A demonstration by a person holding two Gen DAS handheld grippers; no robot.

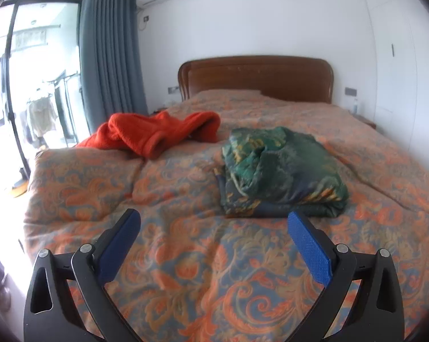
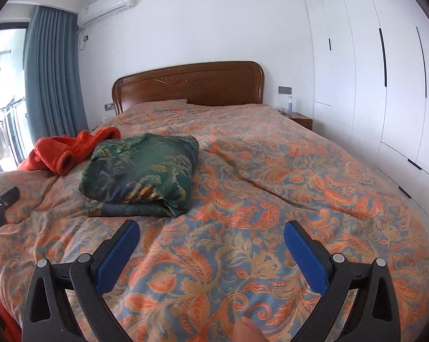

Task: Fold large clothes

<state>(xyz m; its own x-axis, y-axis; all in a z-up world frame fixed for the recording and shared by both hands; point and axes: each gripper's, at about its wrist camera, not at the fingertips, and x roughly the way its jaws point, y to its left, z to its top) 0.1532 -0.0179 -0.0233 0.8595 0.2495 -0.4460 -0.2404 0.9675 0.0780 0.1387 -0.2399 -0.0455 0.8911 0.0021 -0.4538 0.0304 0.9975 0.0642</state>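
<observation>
Where nothing reads: folded green garment (image 2: 140,171).

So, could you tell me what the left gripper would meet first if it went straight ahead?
Probably the bedspread; the open left gripper points past the folded green garment, which lies right of centre. Depth is unclear.

Wide bare stretch of bedspread (image 2: 271,199) along the bed's right side and foot edge, easy passage there. Blocking the middle-left: the folded green garment (image 2: 140,171). Just behind it, at the left edge, the crumpled red garment (image 1: 157,131).
</observation>
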